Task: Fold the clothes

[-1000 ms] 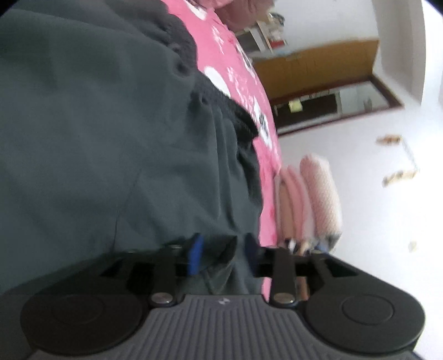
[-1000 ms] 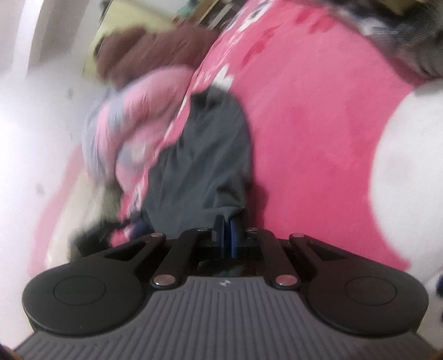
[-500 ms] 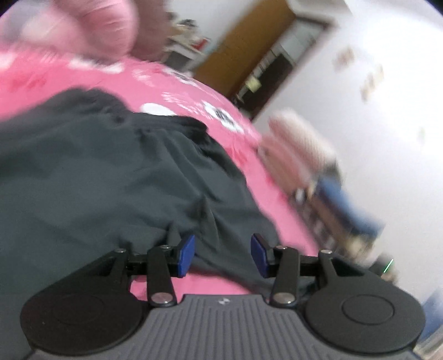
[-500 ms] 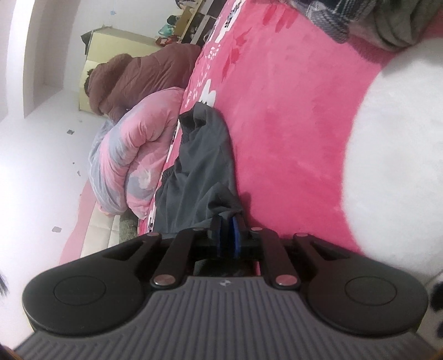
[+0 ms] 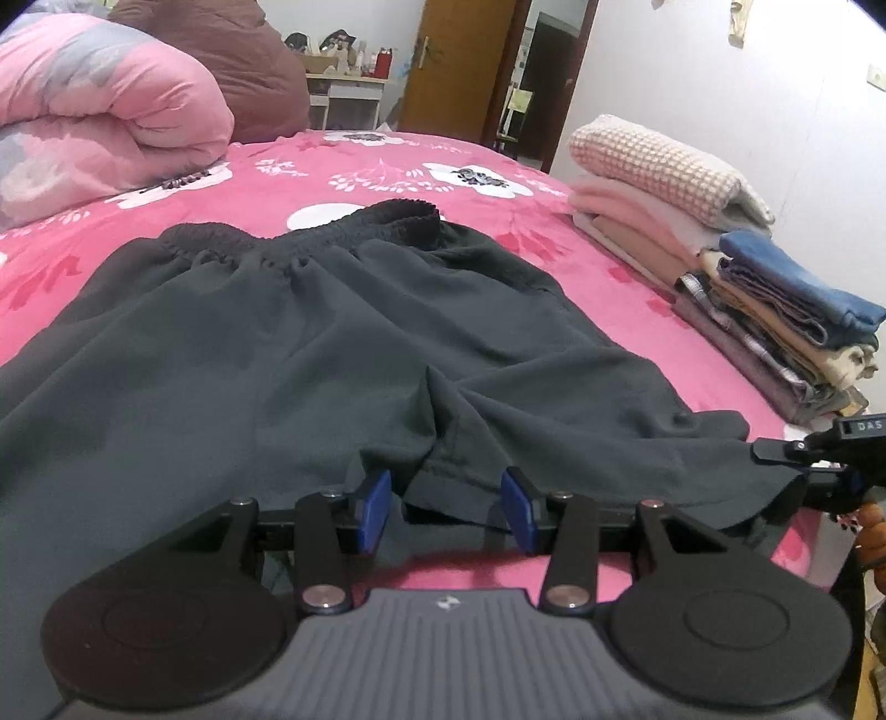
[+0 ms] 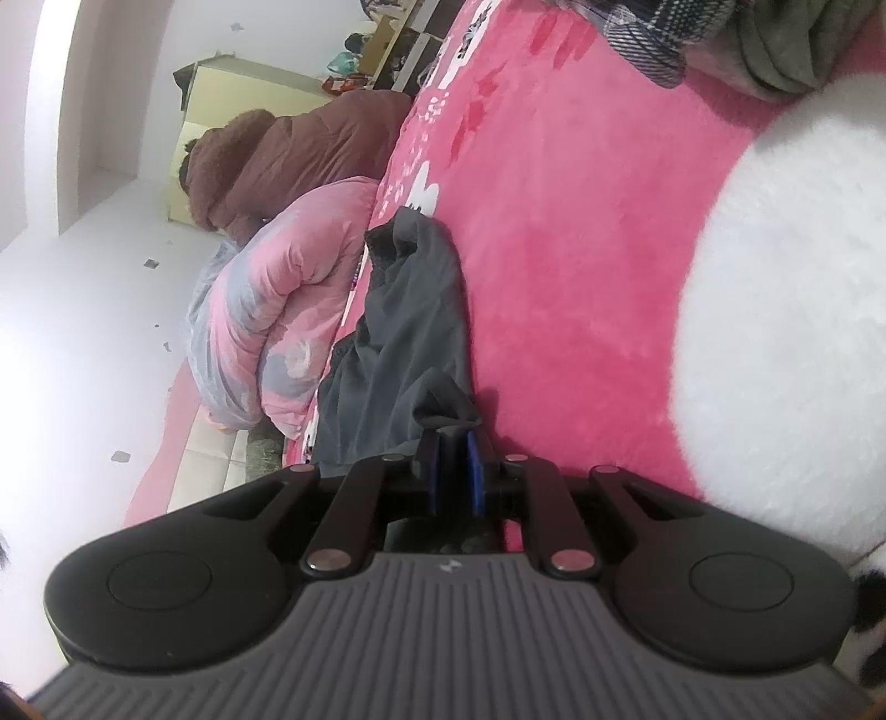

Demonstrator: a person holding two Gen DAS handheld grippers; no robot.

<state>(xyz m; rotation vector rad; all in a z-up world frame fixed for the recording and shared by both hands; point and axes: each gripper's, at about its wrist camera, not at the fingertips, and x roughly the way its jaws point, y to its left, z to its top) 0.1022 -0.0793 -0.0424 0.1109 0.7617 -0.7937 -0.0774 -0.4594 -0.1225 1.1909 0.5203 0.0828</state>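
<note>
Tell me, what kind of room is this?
Most likely a bedroom. The dark shorts lie on a bed with a pink flowered blanket, a rolled pink quilt sits at its far end, and folded clothes are stacked along the side.

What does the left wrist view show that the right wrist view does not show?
Only the left wrist view: a stack of folded clothes at the bed's edge, the wooden door, the shorts' waistband. Only the right wrist view: a plaid garment. Both: the dark grey shorts, the pink blanket, the rolled pink quilt.
</note>
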